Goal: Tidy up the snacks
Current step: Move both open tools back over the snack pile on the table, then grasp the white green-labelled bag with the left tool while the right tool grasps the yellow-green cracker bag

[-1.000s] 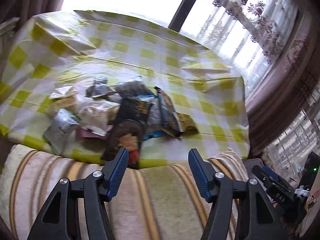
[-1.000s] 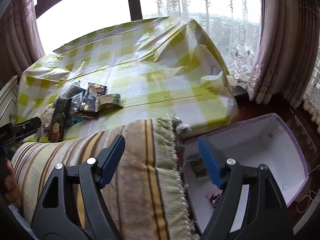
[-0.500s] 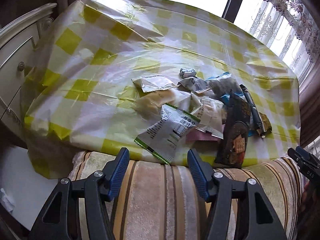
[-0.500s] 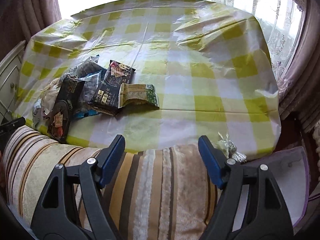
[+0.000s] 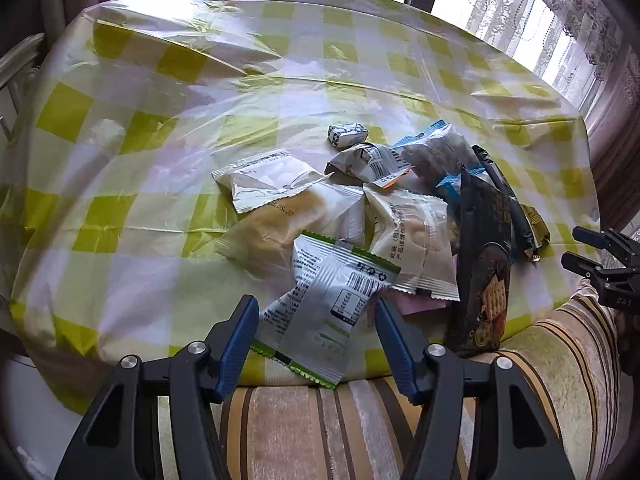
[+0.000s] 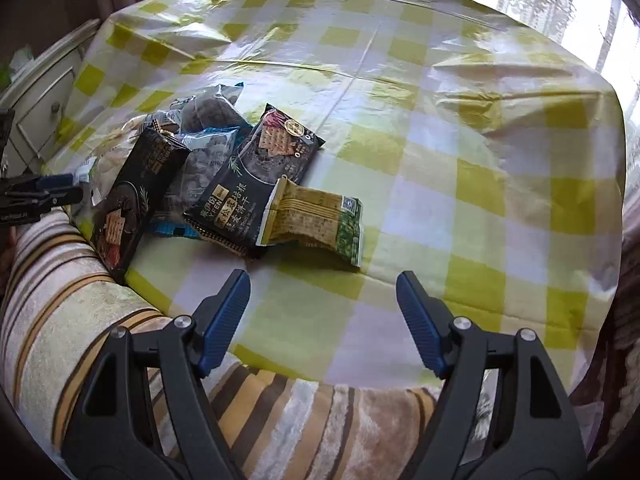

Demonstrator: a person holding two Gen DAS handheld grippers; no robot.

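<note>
A heap of snack packets lies on the yellow-checked tablecloth (image 5: pixel 132 216). My left gripper (image 5: pixel 314 322) is open, its fingers on either side of a silver packet with green trim (image 5: pixel 332 304) at the table's near edge. Behind that packet lie pale cracker packets (image 5: pixel 412 236) and a small wrapped candy (image 5: pixel 347 135). A black cracker bag (image 5: pixel 482 264) lies to the right. My right gripper (image 6: pixel 323 296) is open and empty above the table's near edge, just short of a green-gold biscuit packet (image 6: pixel 316 220) and another black cracker bag (image 6: pixel 256 184).
A striped cushioned seat back (image 5: pixel 320 424) runs along the table's near edge, also in the right wrist view (image 6: pixel 80 320). A white cabinet (image 6: pixel 36 96) stands at the left. Curtains and bright windows (image 5: pixel 540 20) stand behind the table.
Both grippers have moved forward over the seat back toward the table. The left one now straddles the silver packet. The white box beside the seat has left the right view.
</note>
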